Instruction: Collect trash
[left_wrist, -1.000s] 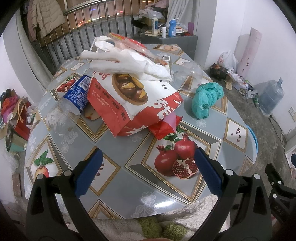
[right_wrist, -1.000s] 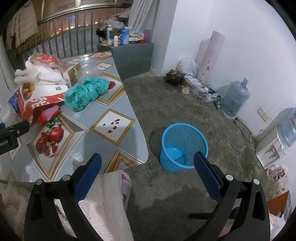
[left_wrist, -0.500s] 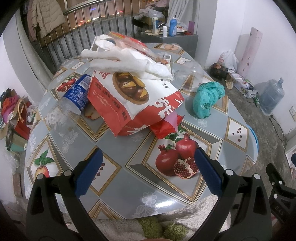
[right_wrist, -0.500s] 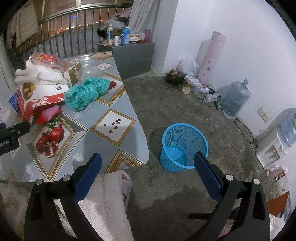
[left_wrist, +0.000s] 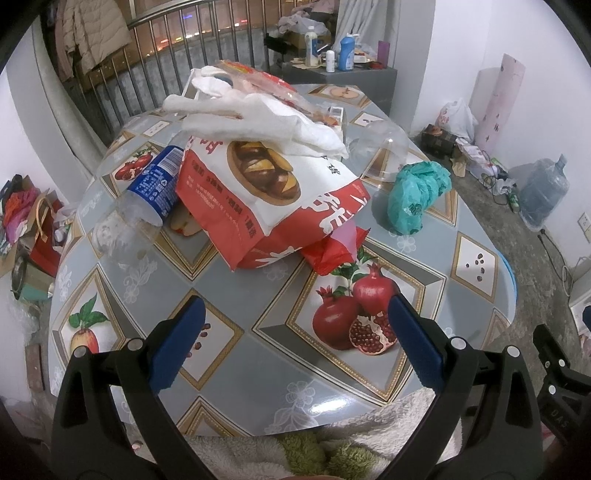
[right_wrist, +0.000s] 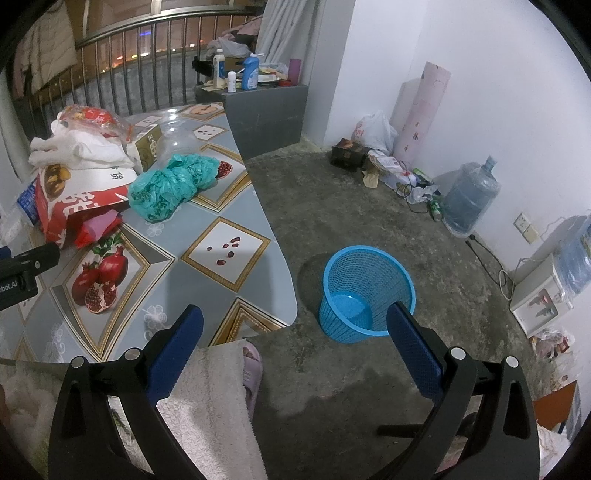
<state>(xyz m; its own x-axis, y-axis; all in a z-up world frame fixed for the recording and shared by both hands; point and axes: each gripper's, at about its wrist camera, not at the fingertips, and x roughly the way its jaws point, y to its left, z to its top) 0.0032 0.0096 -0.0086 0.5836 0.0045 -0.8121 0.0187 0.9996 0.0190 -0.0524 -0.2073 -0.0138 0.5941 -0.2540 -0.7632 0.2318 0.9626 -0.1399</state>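
The left gripper (left_wrist: 293, 345) hangs wide apart and empty over the near edge of the round bench with the grey fruit-patterned cover (left_wrist: 258, 332), and the right gripper (right_wrist: 293, 345) is equally wide and empty, held out over the concrete floor. Nothing is in hand yet, so the step looks like choosing and reaching for a first piece of trash.

The trash sits in a heap mid-bench: a red-and-white printed paper food bag (left_wrist: 269, 199) with crumpled white cloth or paper (left_wrist: 258, 122) on top, a clear plastic bottle with a blue label (left_wrist: 147, 199) lying just beside it on its left, and a crumpled teal plastic bag (left_wrist: 419, 195) lying apart on the right. The empty blue mesh plastic basket (right_wrist: 367, 291) stands on the floor just off the bench edge.

The teal bag seems the easiest start: it lies alone and on the basket's side. Approach it from above, pinch a thick fold rather than a loose flap, and lift clear of the bench before swinging towards the basket. Pulling the paper bag first would probably spill whatever rests on it.
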